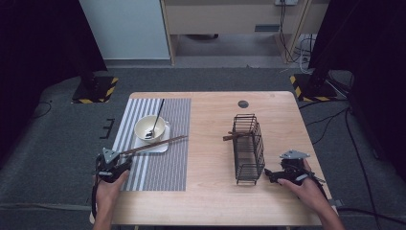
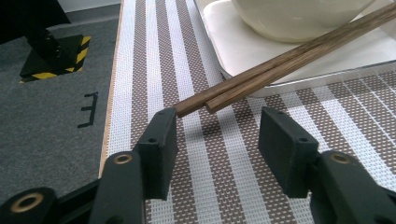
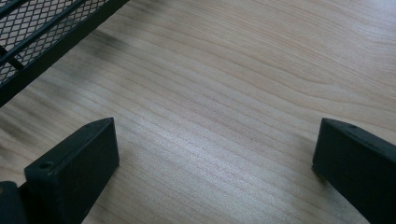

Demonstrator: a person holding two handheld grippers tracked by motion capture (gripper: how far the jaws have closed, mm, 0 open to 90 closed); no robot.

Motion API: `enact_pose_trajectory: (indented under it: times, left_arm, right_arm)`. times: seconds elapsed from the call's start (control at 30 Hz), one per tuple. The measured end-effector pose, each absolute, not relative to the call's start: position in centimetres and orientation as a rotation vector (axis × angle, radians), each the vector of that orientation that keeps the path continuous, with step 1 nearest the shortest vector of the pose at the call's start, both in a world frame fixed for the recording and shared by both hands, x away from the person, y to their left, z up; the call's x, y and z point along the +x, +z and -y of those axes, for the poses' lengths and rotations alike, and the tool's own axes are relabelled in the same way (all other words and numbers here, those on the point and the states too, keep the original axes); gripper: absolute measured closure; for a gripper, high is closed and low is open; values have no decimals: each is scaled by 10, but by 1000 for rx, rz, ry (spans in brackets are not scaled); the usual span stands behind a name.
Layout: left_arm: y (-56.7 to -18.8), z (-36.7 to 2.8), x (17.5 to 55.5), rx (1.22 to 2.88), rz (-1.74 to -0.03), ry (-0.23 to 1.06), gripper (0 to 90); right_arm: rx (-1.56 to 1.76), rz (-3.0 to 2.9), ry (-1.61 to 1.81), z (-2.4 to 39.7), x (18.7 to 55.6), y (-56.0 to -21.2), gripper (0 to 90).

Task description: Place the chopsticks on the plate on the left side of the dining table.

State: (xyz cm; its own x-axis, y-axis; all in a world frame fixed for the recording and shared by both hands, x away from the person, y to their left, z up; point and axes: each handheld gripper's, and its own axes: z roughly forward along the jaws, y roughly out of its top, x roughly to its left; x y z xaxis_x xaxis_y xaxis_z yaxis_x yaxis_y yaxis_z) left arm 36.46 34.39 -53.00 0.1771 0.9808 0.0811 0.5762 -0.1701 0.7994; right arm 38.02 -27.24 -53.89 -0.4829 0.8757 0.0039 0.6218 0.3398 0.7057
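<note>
A pair of brown wooden chopsticks (image 1: 153,145) (image 2: 289,60) lies slanted across the edge of a white square tray (image 1: 162,147) (image 2: 243,51). Their near ends reach just in front of my left gripper (image 1: 124,159) (image 2: 219,121). It is open, and the chopstick ends sit close to its left jaw with no pad pressing on them. The tray carries a cream bowl (image 1: 146,125) (image 2: 299,14) with a dark spoon (image 1: 157,117) in it. My right gripper (image 1: 267,175) (image 3: 215,135) is open over bare wood, beside a black wire basket (image 1: 249,148) (image 3: 42,23).
A striped placemat (image 1: 163,167) (image 2: 210,154) covers the left part of the wooden table (image 1: 215,201). More brown sticks (image 1: 232,137) poke out of the basket's left side. A round dark grommet (image 1: 243,104) sits near the far edge. Grey floor lies beyond the table's left edge.
</note>
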Motion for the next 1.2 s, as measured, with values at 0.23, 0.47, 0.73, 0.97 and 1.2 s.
enact_pose_trajectory:
  times: [0.23, 0.47, 0.73, 0.97, 1.2]
  left_arm:
    - [-530, -343, 368, 1840, -1453, 833, 509]
    - [-531, -338, 369, 1860, -1438, 836, 509]
    - [-530, -339, 368, 1857, -1435, 839, 508]
    - [-529, -340, 368, 1855, -1441, 846, 497]
    - [-530, -345, 367, 1841, -1468, 849, 422]
  right_arm:
    - [1320, -2234, 924, 272, 380, -539, 2]
    - [1321, -2232, 923, 272, 380, -539, 3]
    - [1320, -2233, 924, 272, 380, -539, 2]
    - [1319, -2234, 924, 272, 380, -539, 2]
    - [1319, -2233, 924, 272, 380, -539, 2]
